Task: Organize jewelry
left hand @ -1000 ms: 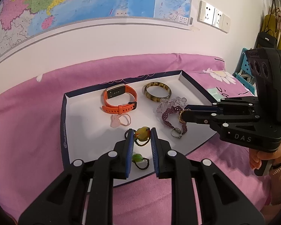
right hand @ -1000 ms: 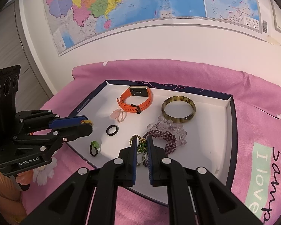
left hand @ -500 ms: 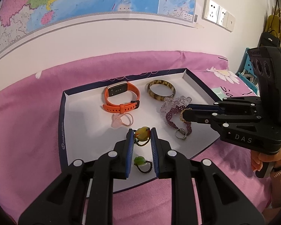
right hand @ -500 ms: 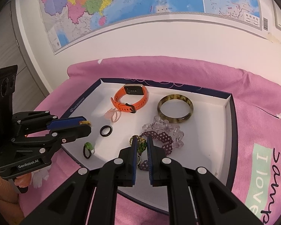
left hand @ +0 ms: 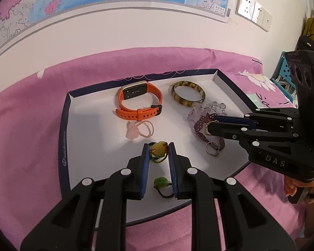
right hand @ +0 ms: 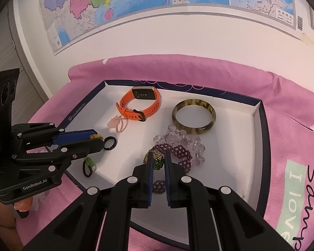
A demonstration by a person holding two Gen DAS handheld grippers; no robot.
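Fingers of the left gripper (left hand: 158, 144) stayed clamped on the yellow-stone ring (left hand: 159, 149), held over the tray (left hand: 63, 138) toward its near edge, just beyond the green-stone ring (left hand: 161, 182) lying there. Over the last second this gripper had eased a little lower and further in over the tray, with no release. Further right, the right gripper (right hand: 157, 156) had barely shifted, its fingers still pinched on the green beaded ring (right hand: 158, 163) above the purple bracelet (right hand: 179, 152). Both rings seemed mid-carry, their tidy placing still to come
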